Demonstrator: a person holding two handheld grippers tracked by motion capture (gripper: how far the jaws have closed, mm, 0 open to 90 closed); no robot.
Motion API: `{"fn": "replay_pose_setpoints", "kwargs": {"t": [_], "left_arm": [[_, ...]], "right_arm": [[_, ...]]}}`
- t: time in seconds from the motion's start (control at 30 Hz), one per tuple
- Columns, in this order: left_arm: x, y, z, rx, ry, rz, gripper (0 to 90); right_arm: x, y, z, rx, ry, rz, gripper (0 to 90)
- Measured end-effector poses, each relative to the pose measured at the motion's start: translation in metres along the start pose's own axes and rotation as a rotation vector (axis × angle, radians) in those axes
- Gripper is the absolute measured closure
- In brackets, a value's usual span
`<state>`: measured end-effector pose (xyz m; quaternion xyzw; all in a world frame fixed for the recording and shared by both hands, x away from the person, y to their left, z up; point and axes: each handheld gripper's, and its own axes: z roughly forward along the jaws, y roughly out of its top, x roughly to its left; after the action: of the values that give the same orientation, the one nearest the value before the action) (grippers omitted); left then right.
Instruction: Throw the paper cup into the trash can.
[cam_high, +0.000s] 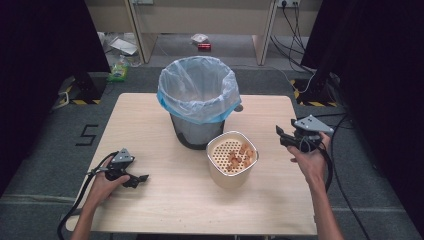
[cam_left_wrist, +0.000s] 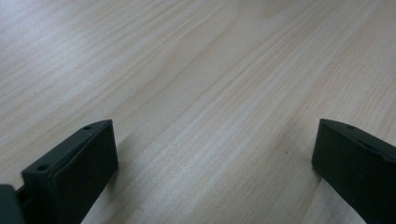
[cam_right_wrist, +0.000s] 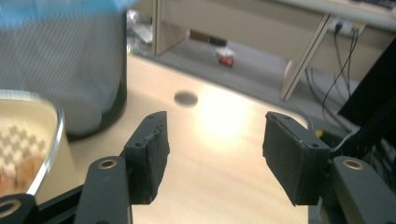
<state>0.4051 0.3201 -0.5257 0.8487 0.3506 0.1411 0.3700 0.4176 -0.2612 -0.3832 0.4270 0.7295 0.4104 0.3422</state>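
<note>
2 open, empty grippers, left and right, flanking upright cream container, probably food-filled.

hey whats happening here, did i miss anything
A person sits at a wooden table with a gripper in each hand. Both are open and hold nothing: the left gripper is low over bare wood, the right gripper hovers beside a cream container with a perforated insert and orange-brown pieces inside. Behind it stands a mesh bin lined with a blue-rimmed plastic bag.
</note>
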Motion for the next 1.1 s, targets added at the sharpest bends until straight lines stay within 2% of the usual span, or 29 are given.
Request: {"fn": "replay_pose_setpoints", "kwargs": {"t": [0.03,0.07,0.1,0.23,0.3,0.33,0.37,0.5,0.57,0.6,0.67,0.77,0.87,0.97,1.07,1.1], "left_arm": [[0.000,0.000,0.000,0.000,0.000,0.000,0.0],[0.000,0.000,0.000,0.000,0.000,0.000,0.0],[0.000,0.000,0.000,0.000,0.000,0.000,0.0],[0.000,0.000,0.000,-0.001,0.000,0.000,0.0],[0.000,0.000,0.000,-0.001,0.000,0.000,0.0],[0.000,0.000,0.000,-0.001,0.000,0.000,0.0],[0.000,0.000,0.000,-0.001,0.000,0.000,0.0],[0.000,0.000,0.000,0.000,0.000,0.001,0.0],[0.000,0.000,0.000,0.000,0.000,0.001,0.0],[0.000,0.000,0.000,0.000,0.000,0.001,0.0],[0.000,0.000,0.000,0.000,0.000,0.001,0.0],[0.000,0.000,0.000,0.000,0.000,0.001,0.0],[0.000,0.000,0.000,0.000,0.000,0.000,0.0],[0.000,0.000,0.000,0.000,0.000,0.001,0.0],[0.000,0.000,0.000,0.000,0.000,0.001,0.0],[0.000,0.000,0.000,0.000,0.000,0.001,0.0]], "right_arm": [[0.000,-0.003,0.000,0.002,0.002,0.003,40.0],[0.001,-0.014,0.000,0.019,0.013,0.009,39.6],[0.001,-0.014,0.000,0.019,0.013,0.009,39.6],[0.008,-0.042,-0.003,0.032,0.033,0.050,39.6],[0.009,-0.047,-0.003,0.040,0.038,0.056,39.5],[0.014,-0.058,-0.002,0.059,0.042,0.068,39.1],[0.014,-0.058,-0.002,0.059,0.042,0.068,39.1],[0.023,-0.079,0.002,0.093,0.047,0.067,38.3],[0.027,-0.088,0.005,0.128,0.064,0.065,38.1],[0.028,-0.091,0.007,0.142,0.069,0.058,38.1],[0.031,-0.096,0.008,0.154,0.073,0.076,37.9],[0.035,-0.104,0.012,0.183,0.087,0.062,37.8],[0.040,-0.111,0.016,0.251,0.105,0.050,35.4],[0.043,-0.112,0.019,0.277,0.109,0.051,34.7],[0.046,-0.115,0.023,0.309,0.124,0.024,33.9],[0.048,-0.119,0.025,0.328,0.134,0.040,33.7]]}}
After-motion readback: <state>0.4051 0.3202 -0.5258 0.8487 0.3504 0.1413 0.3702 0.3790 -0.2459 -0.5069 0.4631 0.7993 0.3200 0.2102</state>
